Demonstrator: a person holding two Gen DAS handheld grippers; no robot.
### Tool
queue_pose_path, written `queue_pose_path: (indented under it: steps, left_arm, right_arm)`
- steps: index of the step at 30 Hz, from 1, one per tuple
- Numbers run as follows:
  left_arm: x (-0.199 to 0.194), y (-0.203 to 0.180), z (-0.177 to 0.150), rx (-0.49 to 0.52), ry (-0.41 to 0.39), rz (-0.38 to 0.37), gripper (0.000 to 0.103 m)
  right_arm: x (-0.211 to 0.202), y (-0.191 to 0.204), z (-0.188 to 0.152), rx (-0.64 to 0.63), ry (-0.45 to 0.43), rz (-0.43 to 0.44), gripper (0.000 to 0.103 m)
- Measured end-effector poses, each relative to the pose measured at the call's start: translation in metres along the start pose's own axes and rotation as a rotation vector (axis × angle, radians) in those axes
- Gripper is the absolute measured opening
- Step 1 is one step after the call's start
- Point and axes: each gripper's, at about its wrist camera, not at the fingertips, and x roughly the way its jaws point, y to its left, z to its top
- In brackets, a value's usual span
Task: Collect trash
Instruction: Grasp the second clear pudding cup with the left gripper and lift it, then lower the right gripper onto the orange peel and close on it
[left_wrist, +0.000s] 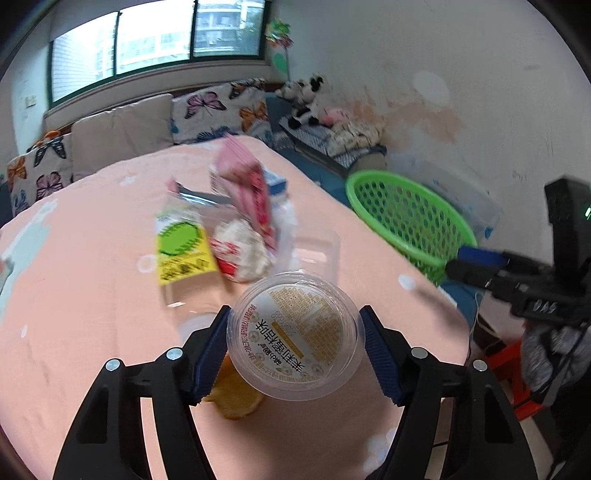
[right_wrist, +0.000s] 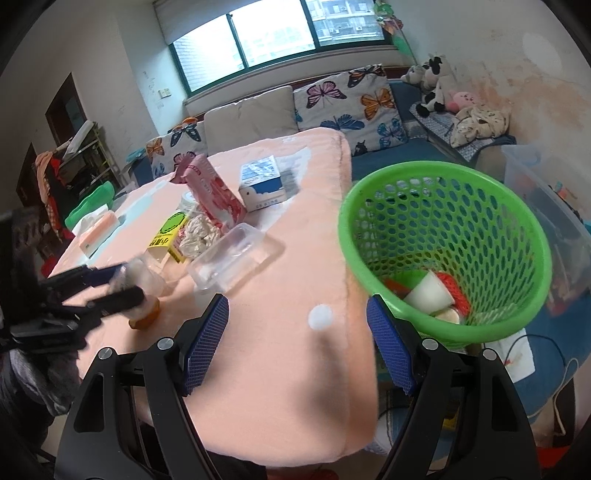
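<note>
Left gripper (left_wrist: 293, 350) clamps a sealed plastic cup (left_wrist: 295, 336) by its rim, the label readable only in the left wrist view. Only the right wrist view shows trash inside the green basket (right_wrist: 443, 254), just right of the empty, open right gripper (right_wrist: 297, 338). Ahead of the cup: blurred wrappers (left_wrist: 240, 206) and a clear tray (right_wrist: 232, 254); the cup's base is hidden.
</note>
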Motion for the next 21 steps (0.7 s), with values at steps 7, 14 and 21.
queue_pose_path:
  steps: [7, 14, 21]
  left_arm:
    - [-0.034, 0.031, 0.004, -0.055, -0.064, 0.065, 0.067]
    - [-0.05, 0.063, -0.002, -0.12, -0.086, 0.12, 0.067]
    - [-0.061, 0.086, -0.012, -0.169, -0.093, 0.157, 0.067]
  right_arm:
    - [0.014, 0.021, 0.007, -0.024, 0.023, 0.04, 0.077]
    - [0.034, 0.057, 0.007, -0.08, 0.063, 0.112, 0.077]
    - [0.053, 0.102, -0.001, -0.151, 0.115, 0.207, 0.077]
